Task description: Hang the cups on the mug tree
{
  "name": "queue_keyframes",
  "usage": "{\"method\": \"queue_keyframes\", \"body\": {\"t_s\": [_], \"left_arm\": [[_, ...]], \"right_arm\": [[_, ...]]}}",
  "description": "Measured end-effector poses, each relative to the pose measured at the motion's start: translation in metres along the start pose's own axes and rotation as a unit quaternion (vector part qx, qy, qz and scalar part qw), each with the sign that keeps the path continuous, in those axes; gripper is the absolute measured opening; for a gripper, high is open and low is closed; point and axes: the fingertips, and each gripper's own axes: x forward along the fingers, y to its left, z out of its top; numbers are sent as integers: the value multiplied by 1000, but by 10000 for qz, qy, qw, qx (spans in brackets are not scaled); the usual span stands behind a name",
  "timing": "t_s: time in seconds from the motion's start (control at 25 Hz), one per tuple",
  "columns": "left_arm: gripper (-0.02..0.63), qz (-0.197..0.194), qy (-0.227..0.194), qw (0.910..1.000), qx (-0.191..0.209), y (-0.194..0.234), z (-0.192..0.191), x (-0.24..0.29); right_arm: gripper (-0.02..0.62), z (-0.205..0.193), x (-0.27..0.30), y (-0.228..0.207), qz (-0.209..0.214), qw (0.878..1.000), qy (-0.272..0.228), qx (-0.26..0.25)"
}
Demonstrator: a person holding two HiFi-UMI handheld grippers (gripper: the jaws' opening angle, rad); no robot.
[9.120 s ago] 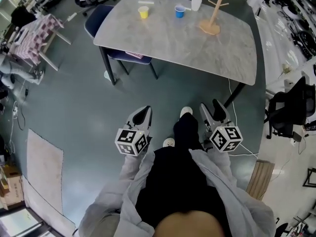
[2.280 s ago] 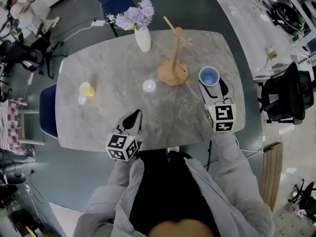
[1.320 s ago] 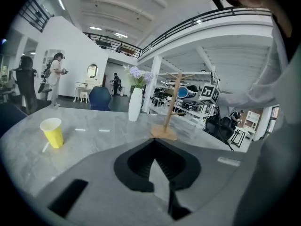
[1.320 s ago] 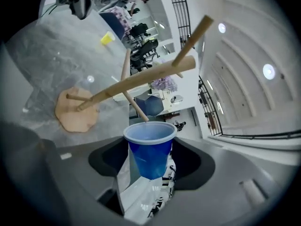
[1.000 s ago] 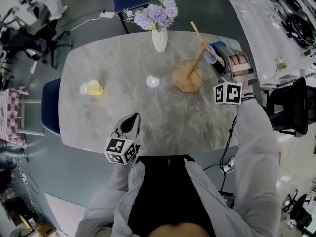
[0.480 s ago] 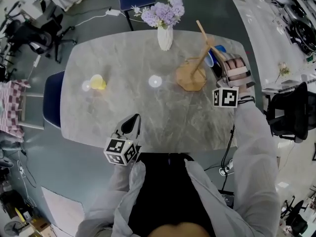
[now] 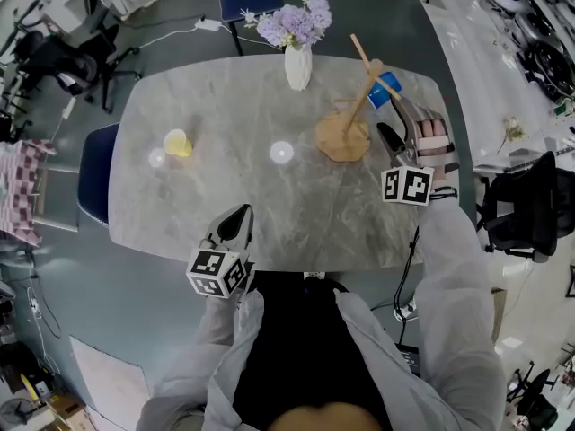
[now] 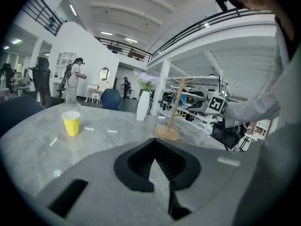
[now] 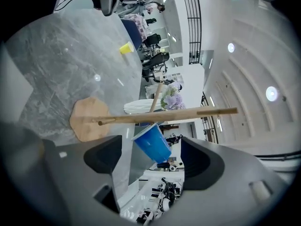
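The wooden mug tree [image 7: 346,115] stands at the table's far right. A blue cup [image 7: 384,90] hangs from one of its pegs. My right gripper [image 7: 402,131] is just behind the cup. Its jaws have just been opening and now stand open, with the blue cup [image 9: 151,142] between them but free of both pads, hanging on the peg [image 9: 169,116]. A yellow cup [image 7: 177,142] stands upright at the table's left, also seen as the yellow cup [image 8: 71,123] in the left gripper view. My left gripper [image 7: 239,222] hovers at the table's near edge, shut and empty.
A white vase of purple flowers [image 7: 298,61] stands at the far edge beside the tree. A small pale round object [image 7: 281,152] lies mid-table. A blue chair [image 7: 92,187] is at the left end and a black chair [image 7: 526,209] at the right.
My right gripper has opened and drawn back a little from the mug tree, leaving the blue cup on the peg. The left gripper has hardly shifted.
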Motion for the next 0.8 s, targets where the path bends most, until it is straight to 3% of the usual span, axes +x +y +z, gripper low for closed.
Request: {"method": "queue_keyframes", "body": {"t_s": [0.16, 0.28, 0.36, 0.48, 0.6, 0.8], "left_arm": [[0, 77, -116, 9999, -16, -14, -5, -10], [0, 118, -176, 9998, -35, -24, -14, -20], [0, 170, -203, 9996, -77, -29, -21, -30], [0, 360, -285, 9988, -145, -31, -31, -49], [0, 607, -380, 9972, -216, -31, -43, -70], [0, 1192, -392, 9909, -482, -13, -69, -123]], "right_arm": [[393, 2, -34, -3, -191, 9990, -24, 412], [393, 12, -62, -4, -188, 9910, -174, 1316], [391, 26, -79, -1, -86, 9769, -383, 2099], [388, 56, -97, 7, 191, 9422, -847, 3237], [377, 90, -107, 22, 613, 8965, -1362, 4170], [374, 163, -103, 57, 1447, 8278, -1853, 5094]]}}
